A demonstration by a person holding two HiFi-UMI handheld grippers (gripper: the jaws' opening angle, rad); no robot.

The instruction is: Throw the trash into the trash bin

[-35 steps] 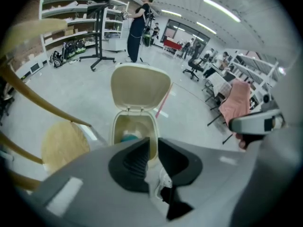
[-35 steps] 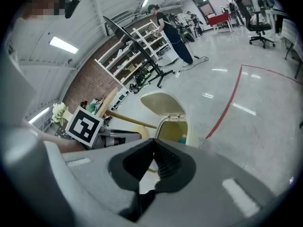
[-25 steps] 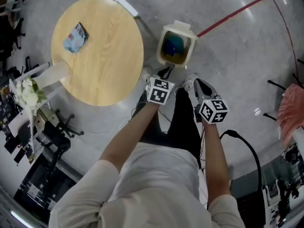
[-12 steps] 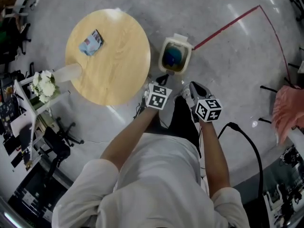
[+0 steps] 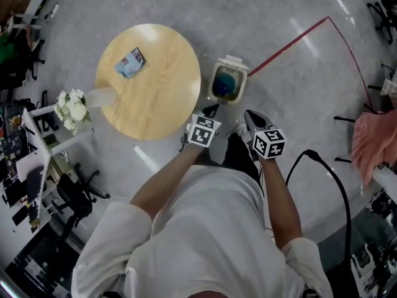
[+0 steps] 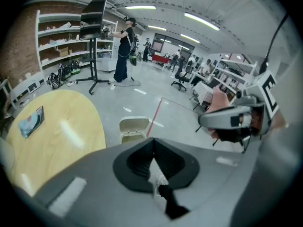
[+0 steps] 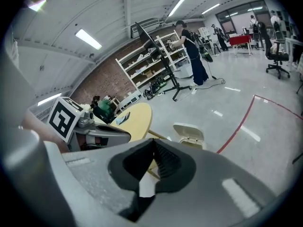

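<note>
A blue-and-white trash packet (image 5: 130, 62) lies on the far side of the round wooden table (image 5: 155, 98). It also shows in the left gripper view, packet (image 6: 32, 120), and in the right gripper view, packet (image 7: 122, 118). The cream trash bin (image 5: 226, 82) stands on the floor beside the table with its lid up and something blue inside. My left gripper (image 5: 212, 111) and right gripper (image 5: 250, 116) hang side by side just short of the bin. In their own views, both the left gripper (image 6: 152, 143) and the right gripper (image 7: 152, 144) are shut and hold nothing.
White flowers (image 5: 73, 107) stand left of the table. A red tape line (image 5: 291, 39) runs across the grey floor from the bin. A black cable (image 5: 338, 185) and a pink cloth (image 5: 372, 143) are at right. Shelves and a standing person (image 6: 124, 51) are far off.
Both grippers have lifted up and away from the bin together. The head view has risen too, so table and bin look smaller.
</note>
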